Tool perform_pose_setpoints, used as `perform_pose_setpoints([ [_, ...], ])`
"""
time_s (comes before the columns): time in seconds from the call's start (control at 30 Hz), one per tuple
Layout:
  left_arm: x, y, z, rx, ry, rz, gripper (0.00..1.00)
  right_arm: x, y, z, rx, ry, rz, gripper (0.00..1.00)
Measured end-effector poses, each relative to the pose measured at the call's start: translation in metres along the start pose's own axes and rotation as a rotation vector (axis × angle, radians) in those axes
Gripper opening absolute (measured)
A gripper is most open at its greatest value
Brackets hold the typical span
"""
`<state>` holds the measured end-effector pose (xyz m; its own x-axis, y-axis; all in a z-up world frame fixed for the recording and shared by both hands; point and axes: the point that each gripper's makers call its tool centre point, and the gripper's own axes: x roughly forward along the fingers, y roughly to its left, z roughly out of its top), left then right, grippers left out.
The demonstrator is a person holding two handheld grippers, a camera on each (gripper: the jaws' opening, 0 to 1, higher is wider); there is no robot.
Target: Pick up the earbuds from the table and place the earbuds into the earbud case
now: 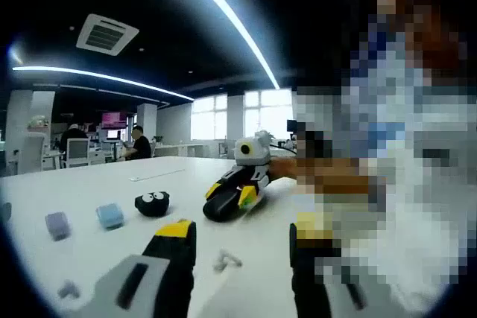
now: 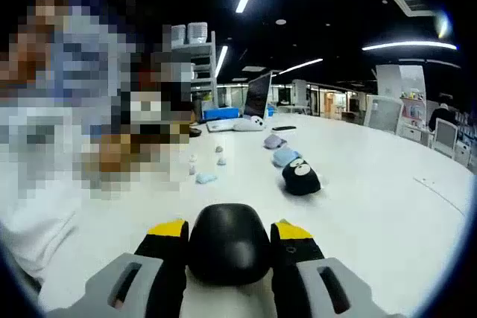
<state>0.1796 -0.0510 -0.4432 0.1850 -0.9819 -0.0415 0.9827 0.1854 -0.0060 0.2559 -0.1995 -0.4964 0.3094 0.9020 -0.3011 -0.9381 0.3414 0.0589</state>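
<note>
My left gripper (image 1: 242,232) hangs open just above the white table (image 1: 89,184). A small white earbud (image 1: 227,261) lies on the table between its two yellow-tipped jaws, untouched. A second earbud (image 1: 68,288) lies at the lower left. In the left gripper view my right gripper (image 1: 229,197) rests across the table with a black rounded case (image 1: 218,211) in its jaws. In the right gripper view that right gripper (image 2: 229,232) is shut on the black earbud case (image 2: 227,251). Two small white earbuds (image 2: 220,156) stand further off on the table (image 2: 387,199).
A black case with cartoon eyes (image 1: 152,202) (image 2: 300,177), a blue case (image 1: 109,215) (image 2: 285,156) and a purple case (image 1: 57,224) (image 2: 273,141) lie in a row. A pale blue piece (image 2: 206,178) lies nearby. A laptop (image 2: 257,98) stands at the far end. People sit at distant desks (image 1: 138,143).
</note>
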Motion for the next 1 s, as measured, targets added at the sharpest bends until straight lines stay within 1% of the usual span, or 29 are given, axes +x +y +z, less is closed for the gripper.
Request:
perform_pose_setpoints([
  [0.03, 0.000, 0.000, 0.000, -0.001, -0.001, 0.000, 0.52, -0.001, -0.005, -0.001, 0.001, 0.005, 0.001, 0.42],
  [0.1, -0.001, 0.001, 0.000, -0.005, 0.000, -0.001, 0.51, -0.004, -0.023, -0.003, 0.020, 0.009, 0.012, 0.42],
  [0.13, -0.001, 0.001, 0.000, -0.008, 0.000, -0.003, 0.51, -0.004, -0.025, -0.004, 0.024, 0.008, 0.014, 0.42],
  [0.23, -0.003, 0.003, -0.005, -0.014, 0.021, -0.001, 0.50, -0.005, -0.046, -0.010, 0.037, 0.028, 0.009, 0.42],
  [0.37, -0.006, 0.007, -0.006, -0.020, 0.031, 0.004, 0.49, -0.009, -0.076, -0.009, 0.031, 0.038, -0.019, 0.42],
  [0.4, -0.007, 0.009, -0.006, -0.021, 0.032, 0.007, 0.49, -0.010, -0.081, -0.009, 0.033, 0.040, -0.019, 0.42],
  [0.43, -0.007, 0.010, -0.006, -0.022, 0.032, 0.009, 0.49, -0.011, -0.089, -0.009, 0.035, 0.050, -0.019, 0.42],
  [0.5, -0.007, 0.011, -0.006, -0.027, 0.030, 0.010, 0.48, -0.011, -0.098, -0.011, 0.016, 0.081, -0.017, 0.42],
  [0.57, -0.007, 0.010, -0.007, -0.035, 0.028, 0.007, 0.47, -0.011, -0.108, -0.012, -0.009, 0.127, -0.023, 0.42],
  [0.6, -0.006, 0.010, -0.007, -0.040, 0.028, 0.005, 0.47, -0.010, -0.111, -0.012, -0.019, 0.136, -0.025, 0.42],
  [0.67, -0.006, 0.009, -0.009, -0.047, 0.029, 0.001, 0.47, -0.009, -0.110, -0.013, -0.050, 0.181, 0.013, 0.42],
  [0.77, -0.007, 0.010, -0.011, -0.052, 0.032, 0.003, 0.47, -0.004, -0.110, -0.013, -0.090, 0.223, 0.045, 0.42],
  [0.83, -0.008, 0.012, -0.009, -0.055, 0.026, 0.005, 0.47, 0.000, -0.110, -0.011, -0.088, 0.234, 0.049, 0.42],
  [0.9, -0.009, 0.014, -0.007, -0.056, 0.019, 0.010, 0.47, 0.002, -0.110, -0.010, -0.106, 0.252, 0.049, 0.42],
  [1.0, -0.010, 0.018, -0.008, -0.060, 0.019, 0.016, 0.47, 0.001, -0.108, -0.009, -0.126, 0.269, 0.057, 0.47],
])
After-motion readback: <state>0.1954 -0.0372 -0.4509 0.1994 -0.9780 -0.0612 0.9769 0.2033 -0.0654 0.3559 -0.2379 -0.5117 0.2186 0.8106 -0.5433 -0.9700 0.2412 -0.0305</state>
